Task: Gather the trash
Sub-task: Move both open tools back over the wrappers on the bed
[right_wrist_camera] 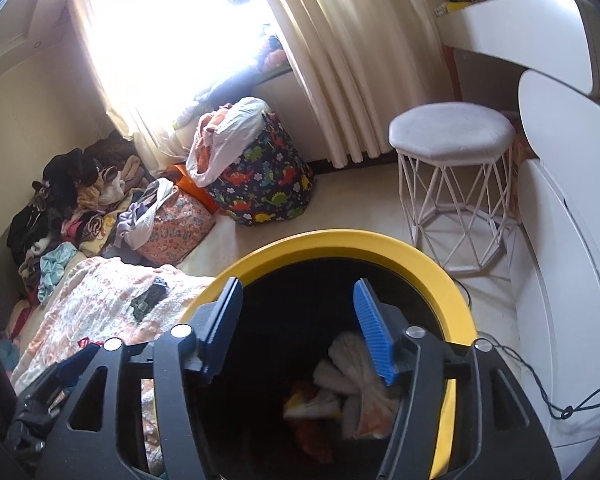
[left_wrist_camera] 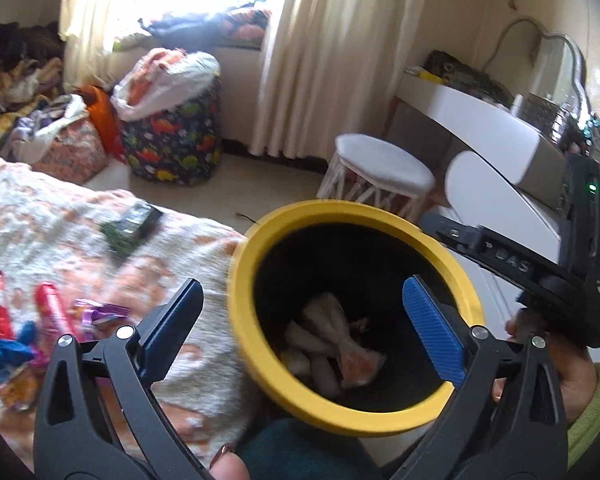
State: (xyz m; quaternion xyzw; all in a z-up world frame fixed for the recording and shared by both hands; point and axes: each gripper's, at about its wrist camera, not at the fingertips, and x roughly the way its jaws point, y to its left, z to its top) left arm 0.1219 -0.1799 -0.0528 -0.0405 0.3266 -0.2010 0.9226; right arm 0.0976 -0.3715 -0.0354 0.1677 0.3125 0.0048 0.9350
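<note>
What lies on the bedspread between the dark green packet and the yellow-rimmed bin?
Nothing: in the left wrist view, bare bedspread runs from the dark green packet to the yellow-rimmed bin. The colourful wrappers lie further left.

Bedroom, daylight from curtained window (right_wrist_camera: 160,32).
Cream curtains (right_wrist_camera: 340,60) hang right of the window; below it, a dinosaur-print hamper (right_wrist_camera: 268,184) and clothes pile (right_wrist_camera: 80,200) on pale floor (right_wrist_camera: 360,208). White stool (right_wrist_camera: 452,132) and white dresser (right_wrist_camera: 540,40) stand right.
</note>
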